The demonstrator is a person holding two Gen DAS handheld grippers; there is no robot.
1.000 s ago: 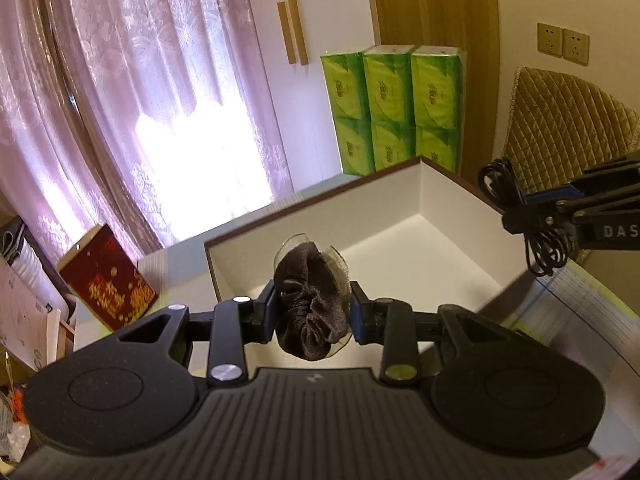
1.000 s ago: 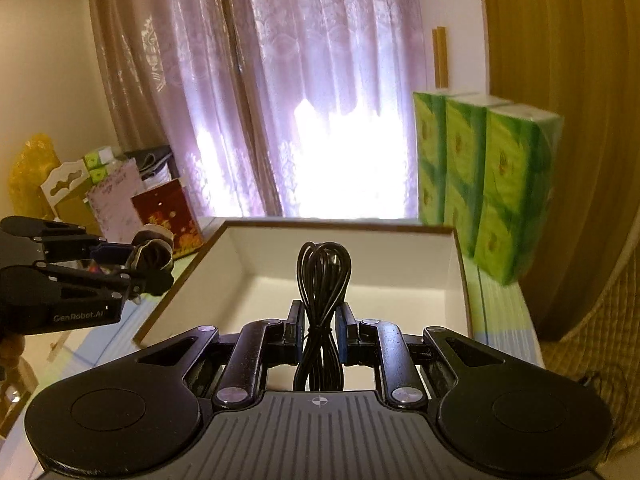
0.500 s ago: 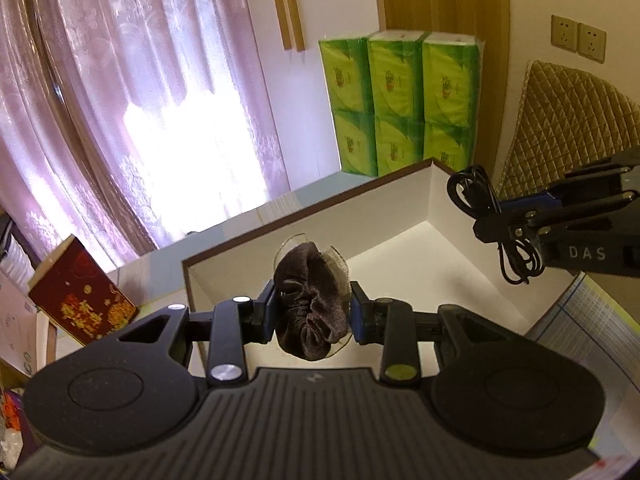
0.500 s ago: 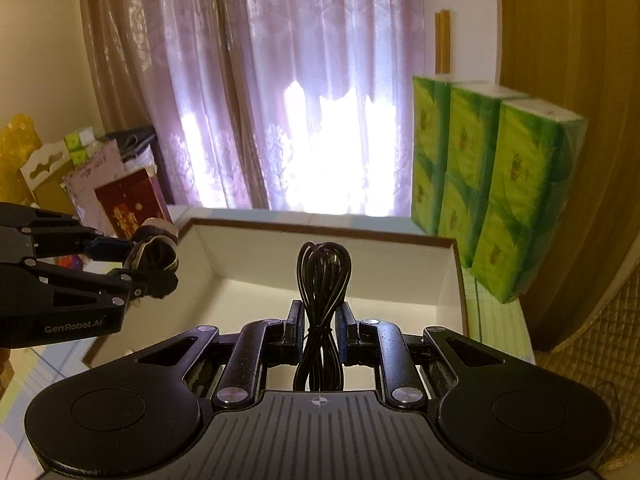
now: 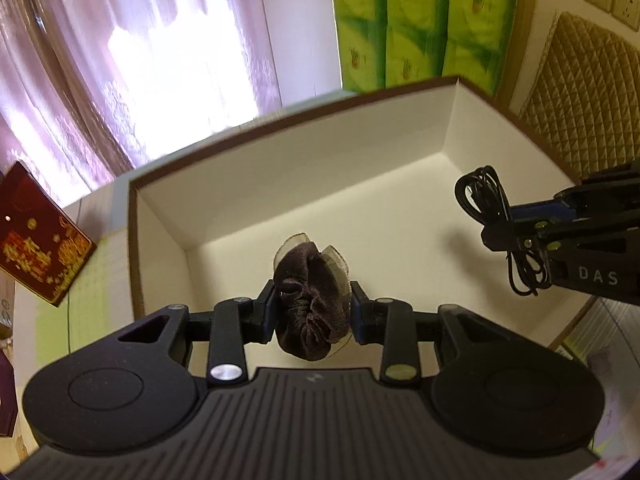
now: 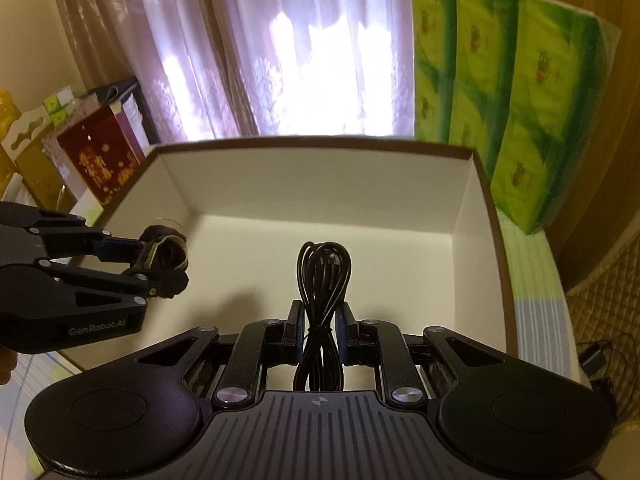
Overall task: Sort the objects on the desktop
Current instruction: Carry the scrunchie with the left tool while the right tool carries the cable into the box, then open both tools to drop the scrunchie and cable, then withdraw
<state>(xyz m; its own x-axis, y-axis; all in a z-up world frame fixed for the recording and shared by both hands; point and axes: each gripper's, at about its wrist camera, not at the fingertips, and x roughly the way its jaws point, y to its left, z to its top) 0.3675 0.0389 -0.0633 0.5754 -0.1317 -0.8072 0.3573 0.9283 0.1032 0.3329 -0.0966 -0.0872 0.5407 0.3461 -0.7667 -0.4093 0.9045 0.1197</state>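
**A:** Right, nearest first: my left gripper point(image 5: 312, 312) has its jaws clamped on the brown scrunchie point(image 5: 310, 300), dead centre of its own view. The right gripper point(image 6: 319, 330) is pinched shut on the coiled black cable point(image 6: 322, 292).

**B:** What changed in the last second?

**A:** Both tools came forward and tipped down. A second ago I was looking across the rim of the white box point(image 5: 208, 200) at the curtain; now the box floor fills both views, and both loads hang above it, not touching it. I read that as the carry being over and the drop being next.

**B:** Anything one camera gives you that the other doesn't?

**A:** The left wrist view shows the right tool coming in at three o'clock, with the cable's loop clear of the right-hand wall and throwing a shadow on the floor. The right wrist view shows the left tool at nine o'clock, scrunchie just inside the left wall. Only there can I see the surface point(image 6: 532, 280) at three o'clock beside the box.

**B:** And beyond?

**A:** The red gift box point(image 5: 36, 248) at nine o'clock, the green tissue packs point(image 6: 512, 112) past the far wall at one o'clock, then the curtain point(image 6: 260, 48).
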